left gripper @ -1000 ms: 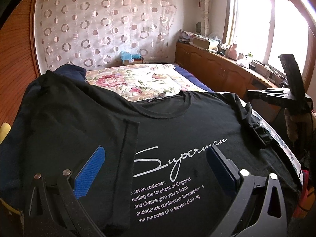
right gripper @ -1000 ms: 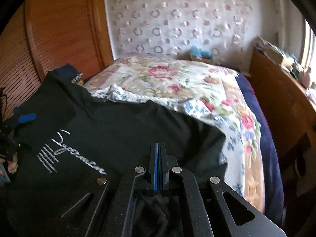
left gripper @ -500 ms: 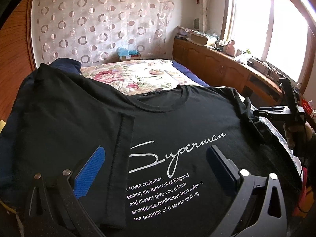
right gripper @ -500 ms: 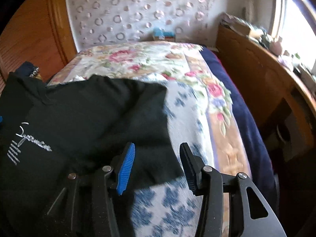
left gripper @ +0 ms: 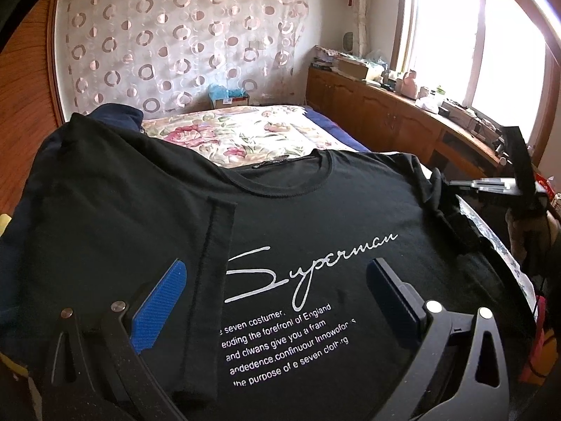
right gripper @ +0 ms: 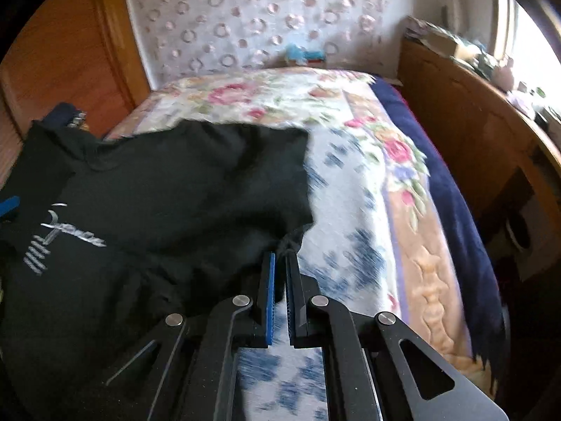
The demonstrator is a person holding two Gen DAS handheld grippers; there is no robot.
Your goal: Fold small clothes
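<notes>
A black T-shirt [left gripper: 315, 210] with white "Superman" print lies face up on the bed, its left side folded inward with the hem [left gripper: 217, 224] showing. My left gripper [left gripper: 273, 301] hovers open over the printed chest, with nothing held. In the right wrist view the same T-shirt [right gripper: 175, 193] fills the left half, and my right gripper [right gripper: 280, 256] is closing its jaws on the shirt's right edge, black cloth pinched between the blue pads. The left wrist view shows the right gripper [left gripper: 455, 184] at the shirt's right sleeve.
A floral bedspread [right gripper: 350, 182] lies under the shirt and extends to the far wall. A dark blue garment [left gripper: 115, 112] sits behind the shirt's left shoulder. A wooden cabinet [left gripper: 385, 115] with clutter runs under the window on the right. A wooden panel [right gripper: 70, 52] stands left.
My right gripper opened, dropped toward the shirt's right edge and closed on the black cloth. The left gripper stayed open in place over the print.
</notes>
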